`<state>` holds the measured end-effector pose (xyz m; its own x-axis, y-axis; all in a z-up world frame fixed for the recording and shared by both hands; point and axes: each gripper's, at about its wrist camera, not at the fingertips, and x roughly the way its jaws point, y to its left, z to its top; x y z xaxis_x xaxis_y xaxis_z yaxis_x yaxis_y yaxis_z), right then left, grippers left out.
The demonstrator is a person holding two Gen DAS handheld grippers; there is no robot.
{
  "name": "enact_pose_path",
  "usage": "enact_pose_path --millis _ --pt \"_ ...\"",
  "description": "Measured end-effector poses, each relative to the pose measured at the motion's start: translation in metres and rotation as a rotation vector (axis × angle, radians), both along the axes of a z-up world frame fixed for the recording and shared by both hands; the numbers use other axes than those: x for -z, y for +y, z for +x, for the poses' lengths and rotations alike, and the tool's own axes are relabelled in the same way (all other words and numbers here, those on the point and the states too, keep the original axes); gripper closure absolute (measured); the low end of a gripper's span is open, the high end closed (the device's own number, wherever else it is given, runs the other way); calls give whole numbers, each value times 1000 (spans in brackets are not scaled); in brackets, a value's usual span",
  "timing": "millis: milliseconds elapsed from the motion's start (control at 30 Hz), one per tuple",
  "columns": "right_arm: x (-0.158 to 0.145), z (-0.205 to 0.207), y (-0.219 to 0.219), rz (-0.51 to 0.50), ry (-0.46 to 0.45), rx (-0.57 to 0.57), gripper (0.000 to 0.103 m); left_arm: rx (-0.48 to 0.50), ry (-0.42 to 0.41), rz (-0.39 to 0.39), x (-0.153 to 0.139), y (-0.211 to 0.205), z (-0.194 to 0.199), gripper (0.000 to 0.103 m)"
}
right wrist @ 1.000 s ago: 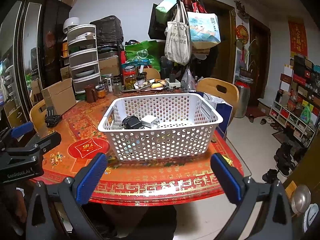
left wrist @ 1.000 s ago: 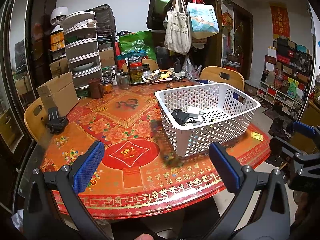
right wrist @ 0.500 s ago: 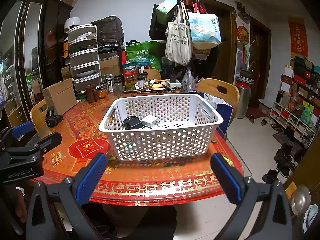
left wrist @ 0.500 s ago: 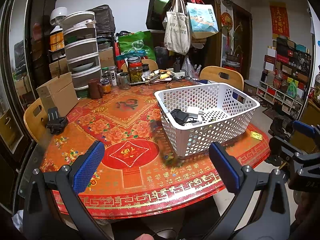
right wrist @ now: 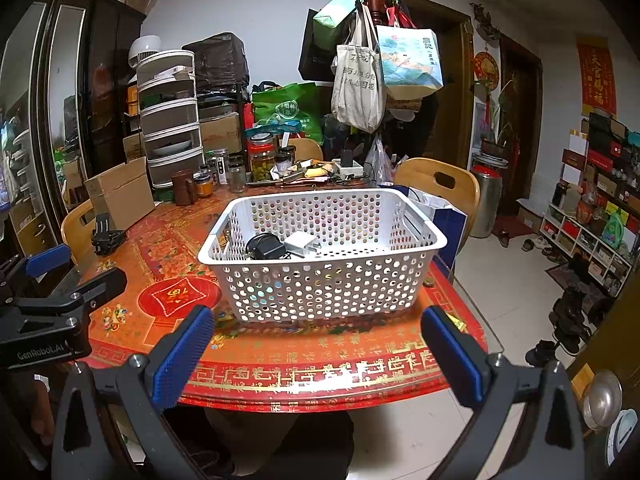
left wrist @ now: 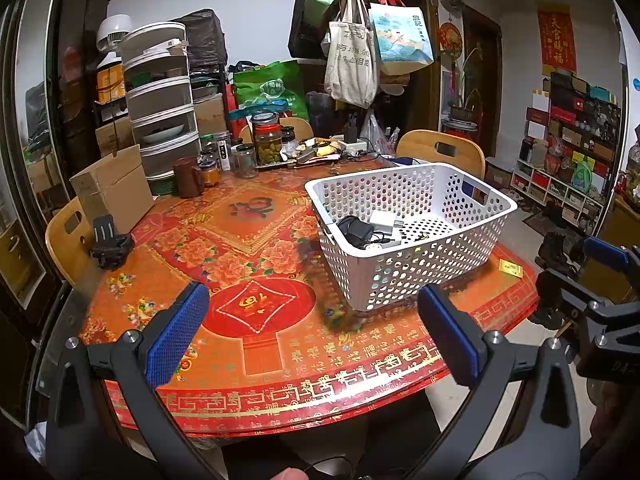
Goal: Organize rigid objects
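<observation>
A white perforated basket point(left wrist: 476, 236) point(right wrist: 320, 280) stands on the round red table point(left wrist: 256, 344) point(right wrist: 320, 360). Inside it lie a black power adapter point(left wrist: 354, 230) point(right wrist: 264, 247) and a white charger plug point(left wrist: 386, 220) point(right wrist: 302, 243). A black clamp-like holder point(left wrist: 110, 246) point(right wrist: 105, 236) sits near the table's left edge. My left gripper point(left wrist: 312, 336) hovers open over the near table edge, left of the basket. My right gripper point(right wrist: 318, 356) is open too, just in front of the basket. Neither holds anything.
A cardboard box point(left wrist: 114, 190), a brown mug point(left wrist: 188, 182), several jars point(left wrist: 266, 146) and a stacked food cover point(left wrist: 160, 108) crowd the table's far side. Wooden chairs point(right wrist: 444, 184) ring the table. A small yellow packet point(left wrist: 510, 268) lies right of the basket.
Both grippers stay open and almost still; the views shift only slightly.
</observation>
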<state>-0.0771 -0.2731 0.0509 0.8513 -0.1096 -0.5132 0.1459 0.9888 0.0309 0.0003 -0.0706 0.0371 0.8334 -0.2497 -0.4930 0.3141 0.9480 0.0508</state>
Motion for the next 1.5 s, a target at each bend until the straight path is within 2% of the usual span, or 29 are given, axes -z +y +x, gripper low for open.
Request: enact_pose_path --millis 1500 --pt "1 0 3 -6 6 -8 0 16 5 6 2 4 -6 0"
